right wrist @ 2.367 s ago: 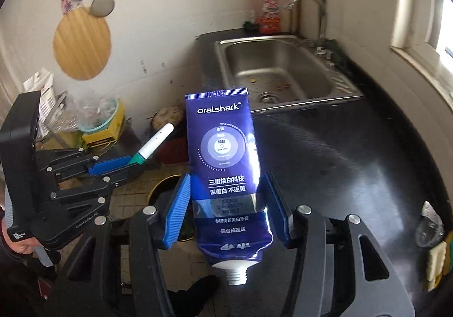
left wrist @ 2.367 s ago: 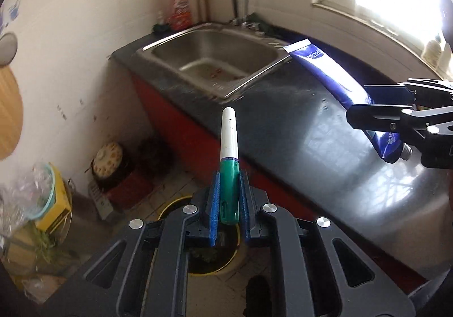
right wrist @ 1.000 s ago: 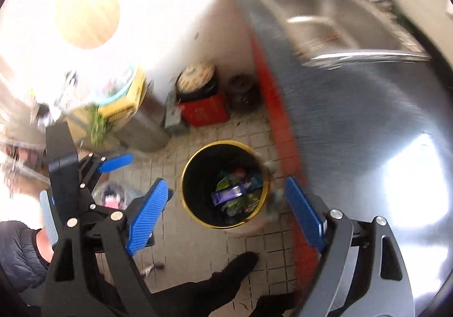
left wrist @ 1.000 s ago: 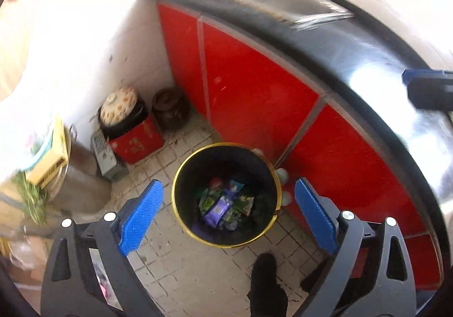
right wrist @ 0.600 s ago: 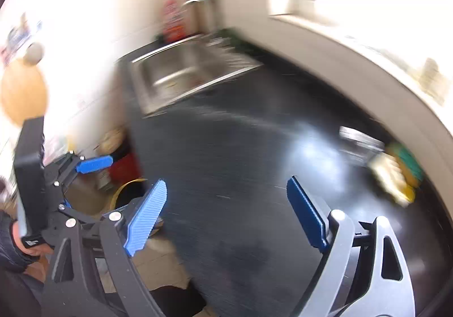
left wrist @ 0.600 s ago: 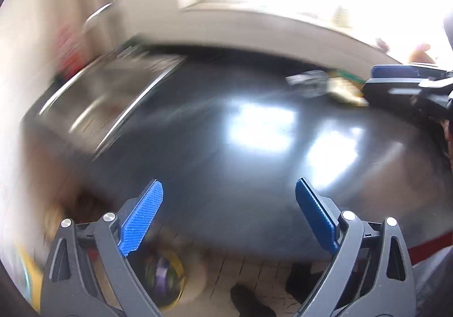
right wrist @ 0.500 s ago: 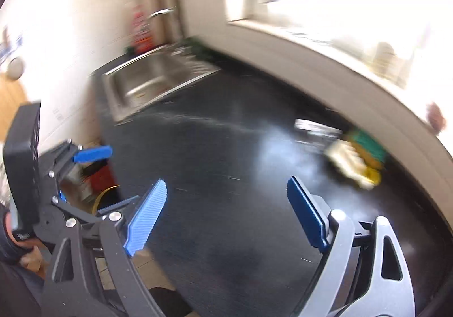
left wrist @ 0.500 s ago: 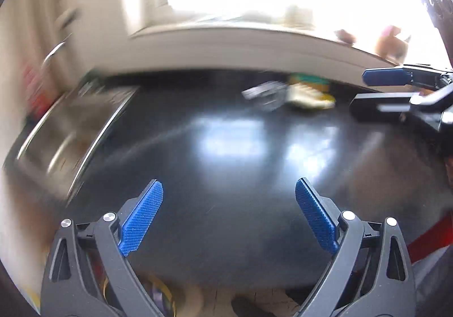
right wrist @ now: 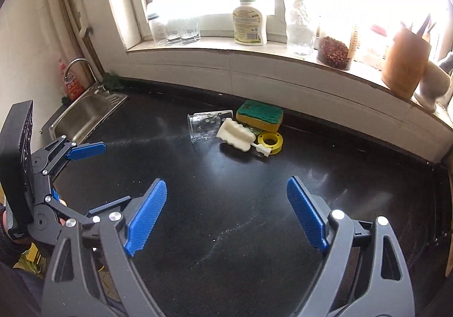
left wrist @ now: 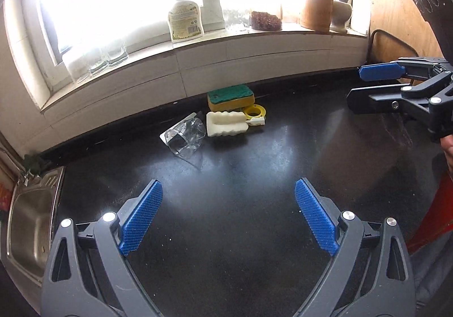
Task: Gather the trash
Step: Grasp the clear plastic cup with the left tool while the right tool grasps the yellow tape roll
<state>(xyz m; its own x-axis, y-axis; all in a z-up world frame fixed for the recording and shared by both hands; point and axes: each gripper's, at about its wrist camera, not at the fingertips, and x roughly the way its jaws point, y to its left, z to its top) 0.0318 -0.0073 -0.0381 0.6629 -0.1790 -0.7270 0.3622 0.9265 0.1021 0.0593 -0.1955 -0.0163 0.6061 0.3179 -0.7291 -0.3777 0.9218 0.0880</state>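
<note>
A clear crumpled plastic package [left wrist: 185, 139] lies on the black counter [left wrist: 240, 217] near the back wall; it also shows in the right wrist view [right wrist: 204, 126]. Next to it lie a white sponge brush [left wrist: 226, 124], a yellow tape ring [left wrist: 254, 111] and a green-and-yellow sponge [left wrist: 230, 96]. My left gripper [left wrist: 228, 217] is open and empty above the counter's front part. My right gripper [right wrist: 226, 216] is open and empty, and appears at the right of the left wrist view [left wrist: 379, 82]. Both grippers are well short of the package.
A steel sink [right wrist: 85, 114] with a tap is at the counter's left end. The windowsill [right wrist: 254, 50] holds a white bottle [right wrist: 249, 22], glasses, jars and a wooden utensil holder [right wrist: 405, 62]. The left gripper shows at the left of the right wrist view [right wrist: 76, 172].
Both grippers held trash, a pen and a toothpaste tube, then opened over the floor bin. They have since swung up and right to face the counter by the window.
</note>
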